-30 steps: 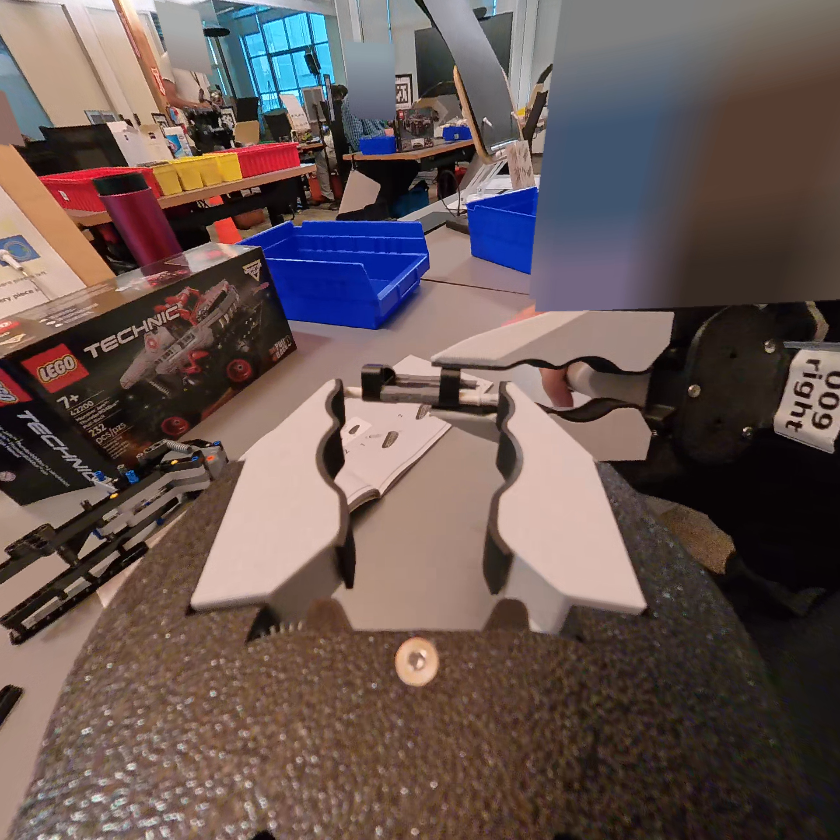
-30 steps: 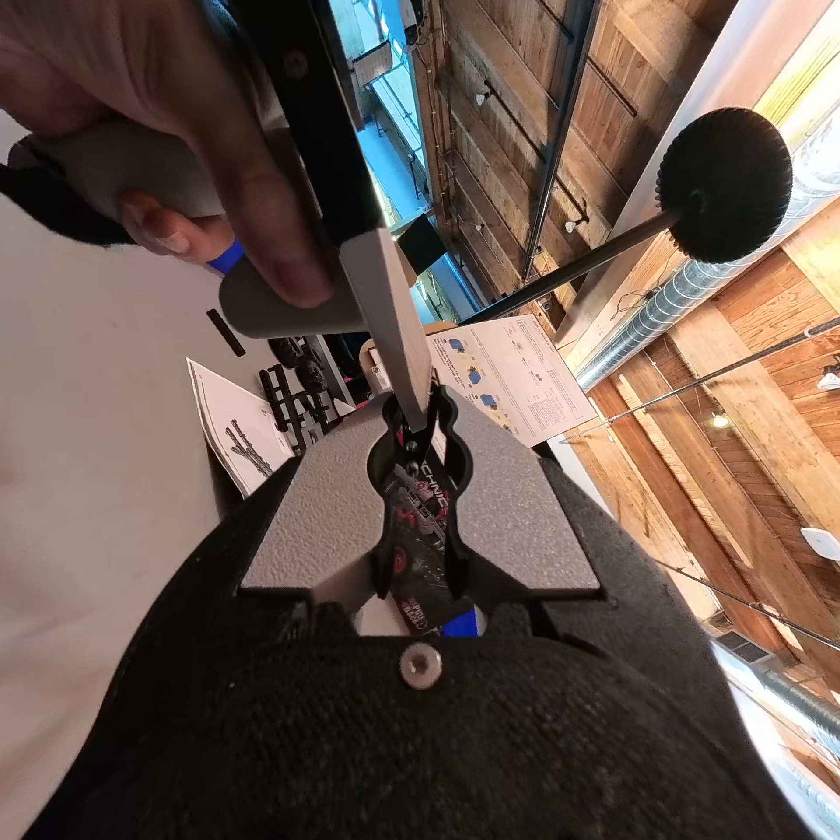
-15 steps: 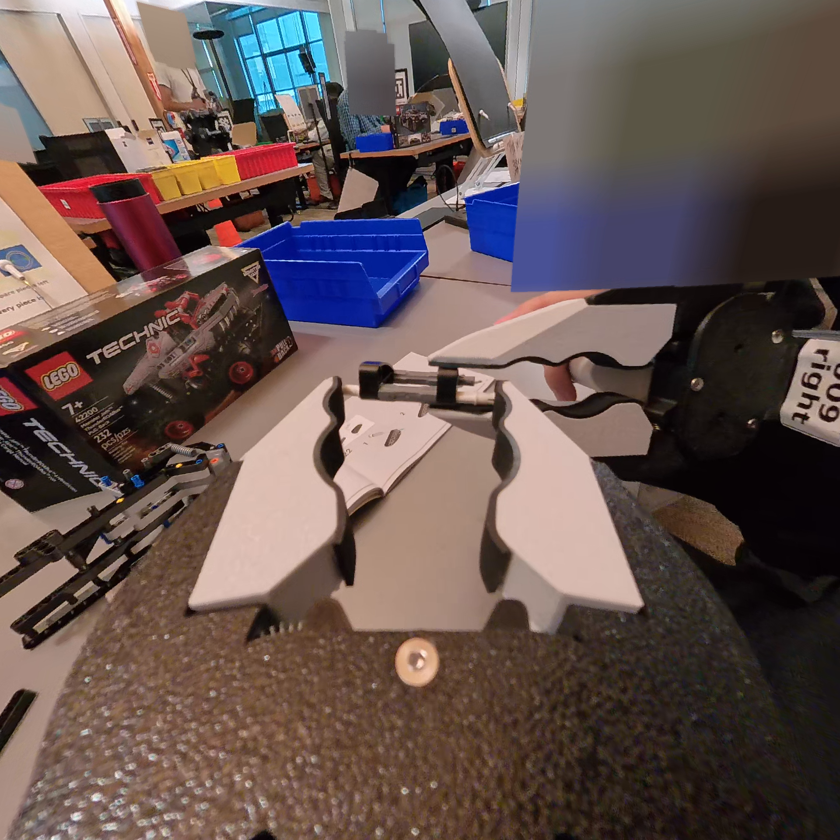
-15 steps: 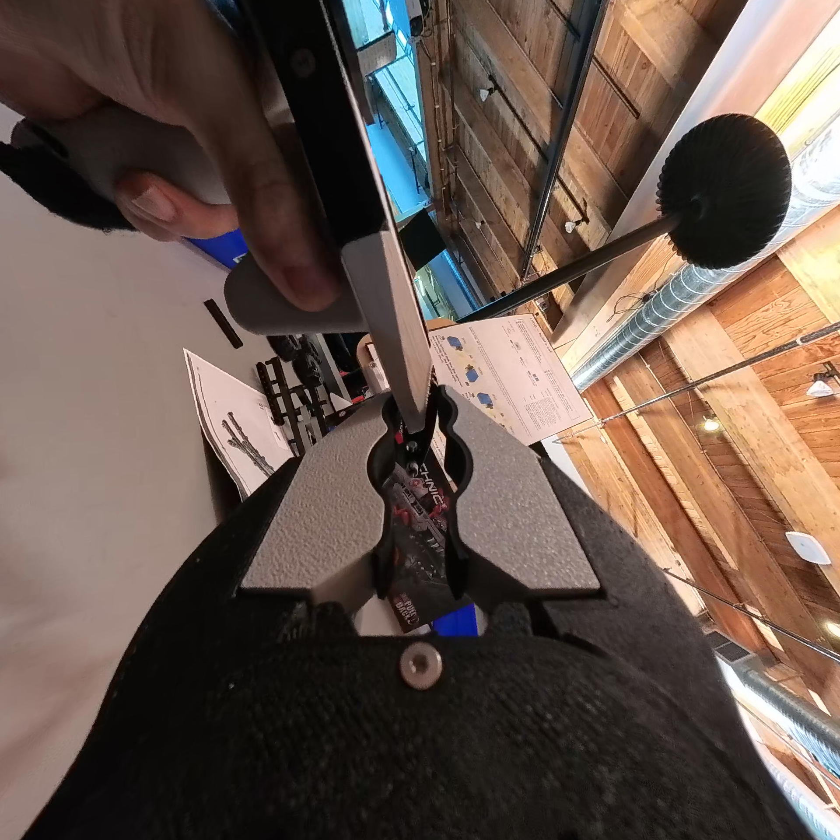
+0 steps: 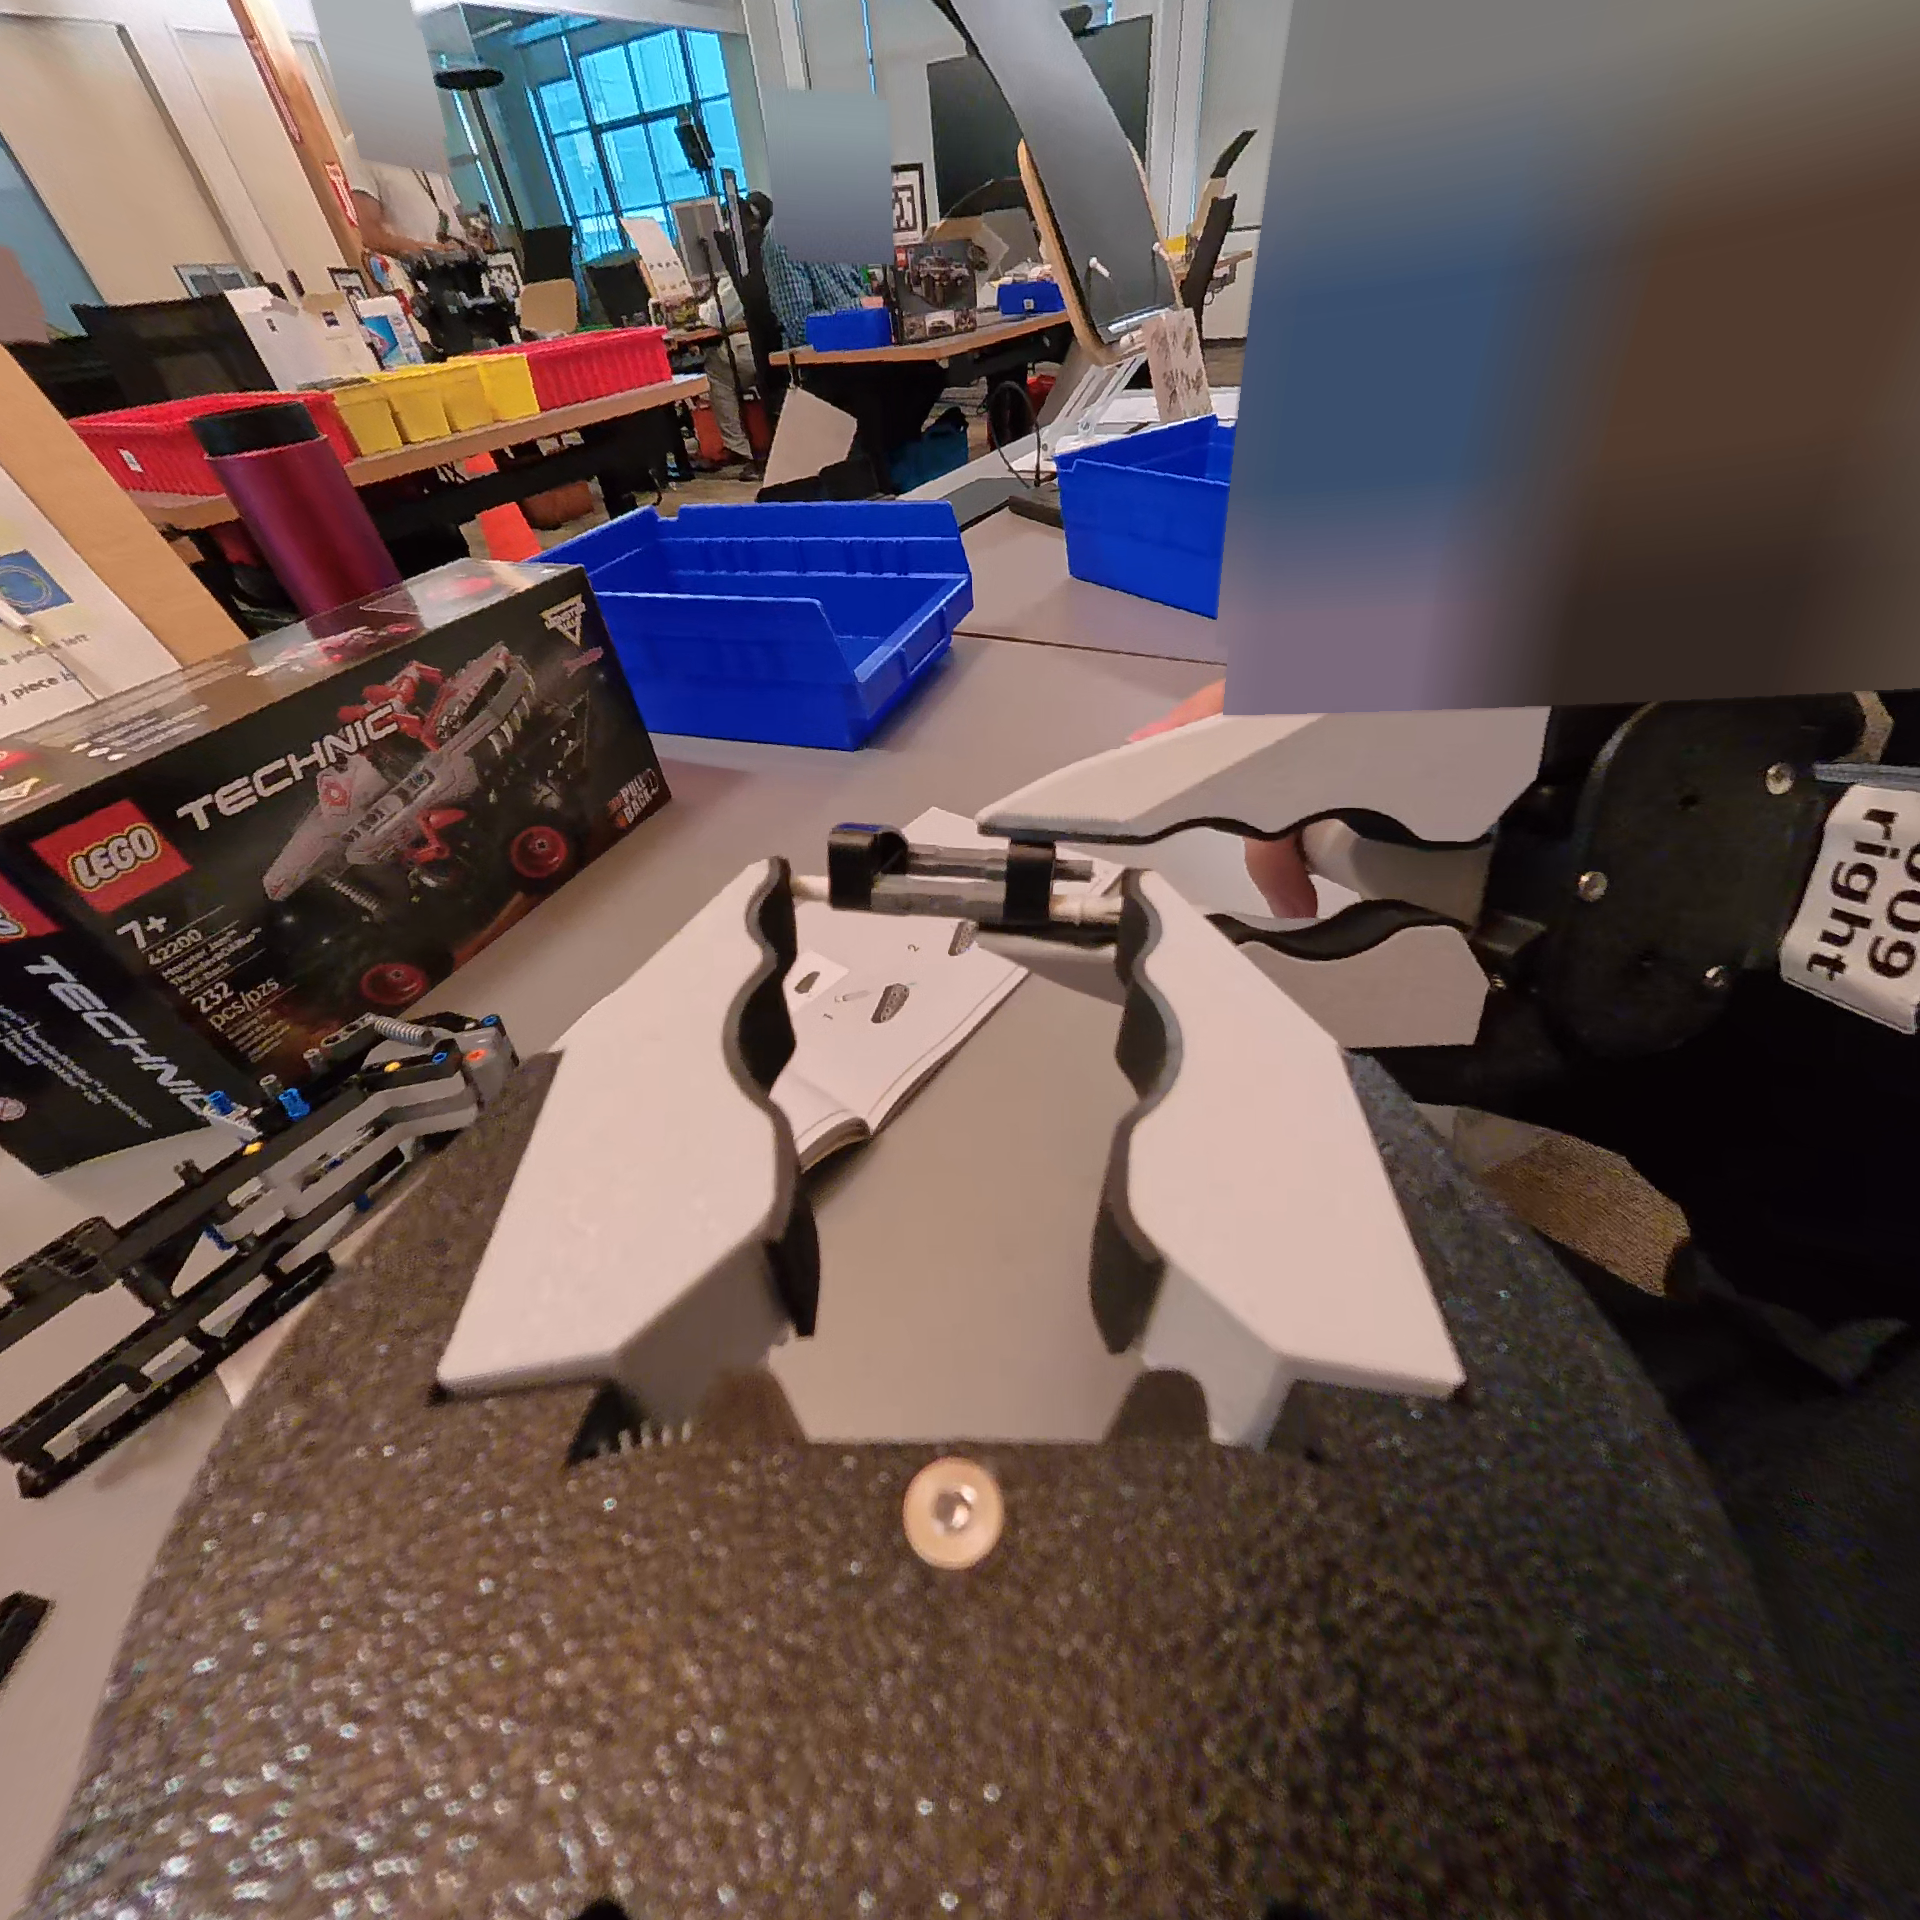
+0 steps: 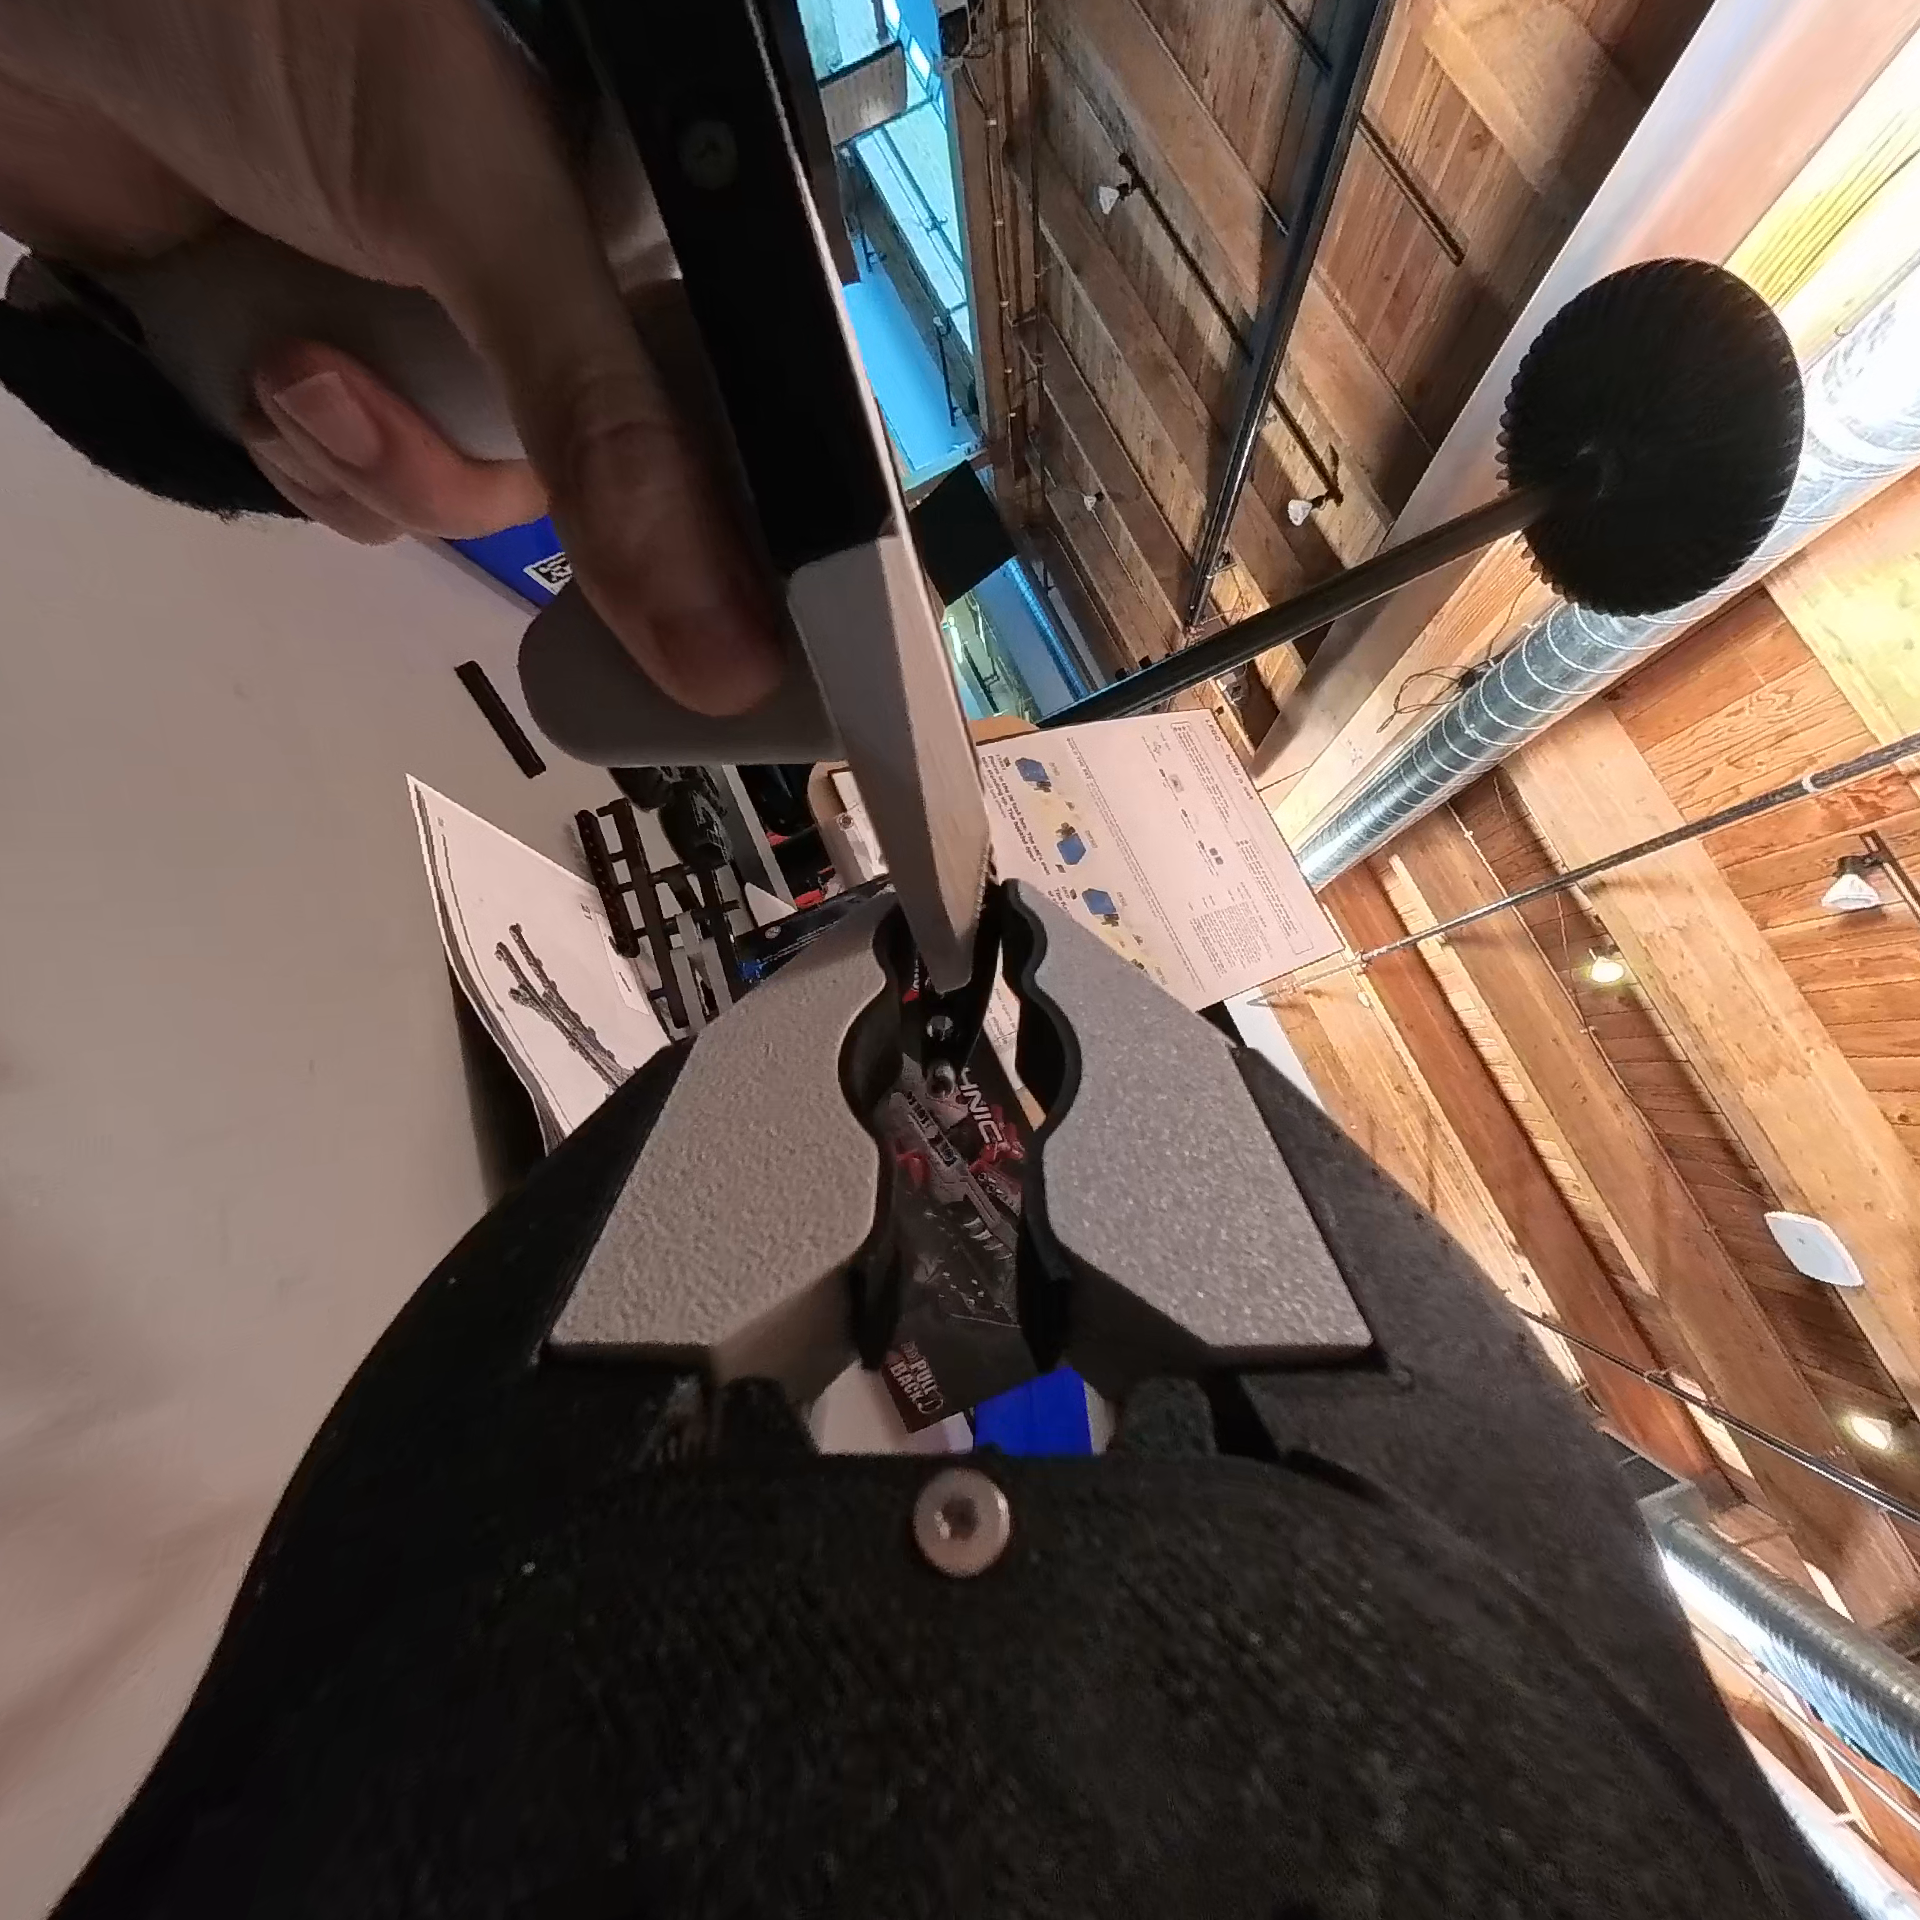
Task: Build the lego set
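Left wrist view: left tool is hovering above the grey desk with its fingers spread wide, released, nothing clamped. A small lego axle piece, grey rod with black connectors, is spanning the gap at the fingertips; its white left tip is reaching the left fingertip. The right tool is coming in from the right, turned sideways, clenching the right end of that piece. An open instruction booklet is lying on the desk just beyond the fingers. The lego box is standing to the left, and a half-built black and grey chassis is lying on the desk just near of the box. A blue bin is sitting farther back, a second blue bin far right. A maroon tumbler is standing behind the box.

Right wrist view: camera is rolled sideways, ceiling on the right. Right tool is nearly closed, gripping the small black lego piece at the tips. One finger of the left tool is crossing in front, edge-on, its tip meeting the piece. A hand is gripping the left tool's handle, top left. Booklet and chassis are lying on the desk beyond; the box is partly showing between the fingers.
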### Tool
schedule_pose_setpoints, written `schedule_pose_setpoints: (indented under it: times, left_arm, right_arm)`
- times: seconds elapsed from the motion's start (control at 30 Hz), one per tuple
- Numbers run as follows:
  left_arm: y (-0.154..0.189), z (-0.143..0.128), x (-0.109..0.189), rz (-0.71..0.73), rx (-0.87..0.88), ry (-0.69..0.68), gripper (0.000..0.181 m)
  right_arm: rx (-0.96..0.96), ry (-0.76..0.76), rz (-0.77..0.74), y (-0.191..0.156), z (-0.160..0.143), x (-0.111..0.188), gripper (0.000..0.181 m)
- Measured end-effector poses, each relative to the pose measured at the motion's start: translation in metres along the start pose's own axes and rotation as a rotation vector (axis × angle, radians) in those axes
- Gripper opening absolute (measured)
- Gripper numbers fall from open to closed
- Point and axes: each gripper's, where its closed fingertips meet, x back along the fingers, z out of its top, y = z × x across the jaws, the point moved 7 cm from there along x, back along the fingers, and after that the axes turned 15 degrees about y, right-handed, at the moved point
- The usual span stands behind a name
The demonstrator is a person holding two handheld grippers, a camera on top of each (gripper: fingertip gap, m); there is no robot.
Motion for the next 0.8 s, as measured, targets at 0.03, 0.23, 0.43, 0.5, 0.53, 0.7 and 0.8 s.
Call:
schedule_pose_setpoints:
  times: [0.03, 0.23, 0.43, 0.5, 0.53, 0.7, 0.8]
  left_arm:
    - [-0.0001, 0.0000, 0.0002, -0.014, 0.000, 0.005, 0.061]
    - [0.0024, 0.0051, 0.0022, -0.037, -0.056, 0.037, 0.062]
    - [0.0023, 0.0015, 0.0014, -0.067, -0.001, 0.031, 0.062]
    - [0.0011, -0.0002, 0.0018, -0.087, 0.003, 0.027, 0.062]
    - [0.0011, -0.0004, 0.0021, -0.098, 0.002, 0.035, 0.062]
    - [-0.0007, 0.0011, 0.0018, -0.067, -0.124, 0.077, 0.061]
    - [0.0023, 0.0022, 0.0009, -0.068, -0.160, 0.081, 0.062]
  right_arm:
    - [0.000, 0.005, 0.003, -0.0002, -0.0002, 0.0005, 0.012]
    - [0.049, 0.060, -0.025, 0.0012, 0.0051, 0.0030, 0.012]
    - [0.077, 0.086, -0.013, -0.0003, 0.0083, 0.0046, 0.012]
    - [0.082, 0.087, 0.006, -0.0017, 0.0081, 0.0048, 0.012]
    - [0.084, 0.093, 0.005, -0.0016, 0.0083, 0.0049, 0.012]
    - [0.063, 0.078, -0.024, -0.0009, 0.0043, 0.0048, 0.014]
    - [0.036, 0.062, -0.022, 0.0012, 0.0011, 0.0067, 0.018]
